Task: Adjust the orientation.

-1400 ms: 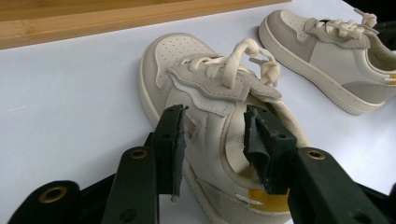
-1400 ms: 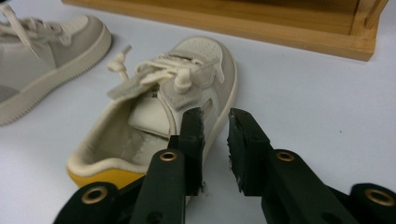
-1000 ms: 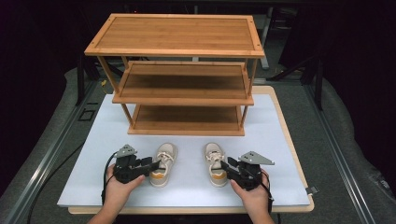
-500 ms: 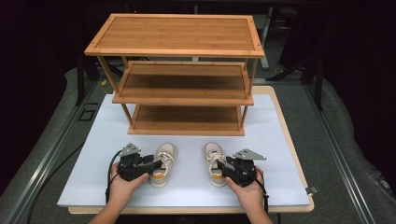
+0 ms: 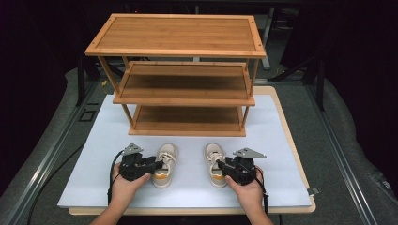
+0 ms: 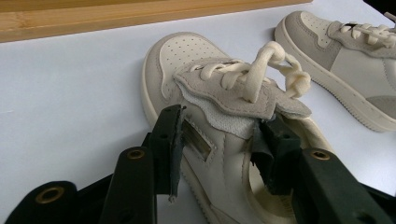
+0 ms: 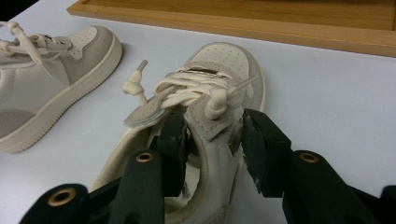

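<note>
Two small cream and grey lace-up shoes stand side by side on the white table top, toes toward the rack. My left gripper [image 5: 158, 165] is at the left shoe [image 5: 167, 157]. In the left gripper view it [image 6: 219, 140] is shut on that shoe [image 6: 187, 60], one jaw outside the side wall and the other inside against the tongue. My right gripper [image 5: 219, 165] holds the right shoe [image 5: 213, 154] the same way. In the right gripper view it [image 7: 212, 135] pinches that shoe's [image 7: 224, 58] wall and tongue. Both shoes rest on the table.
A three-tier bamboo shoe rack [image 5: 187, 101] stands just behind the shoes, its shelves bare. The white table top [image 5: 281, 140] has free room left and right of the hands. Each gripper view also shows the other shoe [image 6: 355, 60] [image 7: 46, 84] off to the side.
Both hands have slid forward and inward, bringing the jaws onto the shoes' openings. The shoes themselves have stayed in place.
</note>
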The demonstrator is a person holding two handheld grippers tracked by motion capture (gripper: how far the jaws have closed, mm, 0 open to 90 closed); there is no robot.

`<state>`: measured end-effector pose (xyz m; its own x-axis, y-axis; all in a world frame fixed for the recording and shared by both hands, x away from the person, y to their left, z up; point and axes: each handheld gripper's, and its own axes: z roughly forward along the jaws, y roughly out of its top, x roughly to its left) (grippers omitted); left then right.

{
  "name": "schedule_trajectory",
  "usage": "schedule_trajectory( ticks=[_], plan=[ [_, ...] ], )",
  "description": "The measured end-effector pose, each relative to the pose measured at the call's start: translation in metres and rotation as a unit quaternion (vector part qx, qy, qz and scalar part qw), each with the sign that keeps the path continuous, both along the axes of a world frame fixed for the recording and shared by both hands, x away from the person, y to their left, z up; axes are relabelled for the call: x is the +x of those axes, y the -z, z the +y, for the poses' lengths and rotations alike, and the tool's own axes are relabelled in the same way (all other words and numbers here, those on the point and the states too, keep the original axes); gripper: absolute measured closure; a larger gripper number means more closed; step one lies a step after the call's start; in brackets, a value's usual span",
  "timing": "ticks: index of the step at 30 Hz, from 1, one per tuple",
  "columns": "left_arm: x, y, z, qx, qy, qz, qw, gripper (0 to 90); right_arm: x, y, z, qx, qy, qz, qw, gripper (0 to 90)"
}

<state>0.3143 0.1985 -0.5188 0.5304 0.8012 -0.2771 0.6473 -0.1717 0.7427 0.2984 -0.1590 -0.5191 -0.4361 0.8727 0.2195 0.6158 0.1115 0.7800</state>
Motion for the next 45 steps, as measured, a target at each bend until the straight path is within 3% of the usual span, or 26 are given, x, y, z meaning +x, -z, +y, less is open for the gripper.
schedule_trajectory(
  ticks=[11,16,20,26,34,38,45],
  plan=[
    [-0.002,-0.002,-0.018,0.005,-0.010,0.005,0.9999,56.6,-0.004,-0.004,0.030,-0.017,-0.001,0.000,0.9998,64.1],
    [-0.001,-0.002,-0.026,0.002,-0.011,0.007,0.9999,56.6,0.001,-0.002,0.043,0.011,-0.001,0.009,0.9999,63.9],
    [-0.001,-0.001,-0.032,-0.002,-0.010,0.006,0.9999,56.6,0.001,-0.001,0.056,0.004,0.012,0.000,0.9999,63.7],
    [-0.001,-0.001,-0.039,0.001,-0.008,0.005,1.0000,56.7,0.000,-0.001,0.061,0.002,0.010,-0.002,1.0000,63.2],
    [-0.003,-0.001,-0.042,-0.001,-0.010,0.005,0.9999,56.8,-0.004,-0.001,0.062,0.022,0.000,0.014,0.9997,61.5],
    [-0.004,0.000,-0.043,-0.013,-0.019,0.009,0.9997,56.1,-0.006,-0.001,0.064,0.036,-0.004,0.018,0.9992,60.6],
    [-0.004,0.002,-0.037,-0.027,-0.011,0.006,0.9996,54.1,-0.006,0.001,0.059,0.050,-0.008,0.017,0.9986,58.1]
  ],
)
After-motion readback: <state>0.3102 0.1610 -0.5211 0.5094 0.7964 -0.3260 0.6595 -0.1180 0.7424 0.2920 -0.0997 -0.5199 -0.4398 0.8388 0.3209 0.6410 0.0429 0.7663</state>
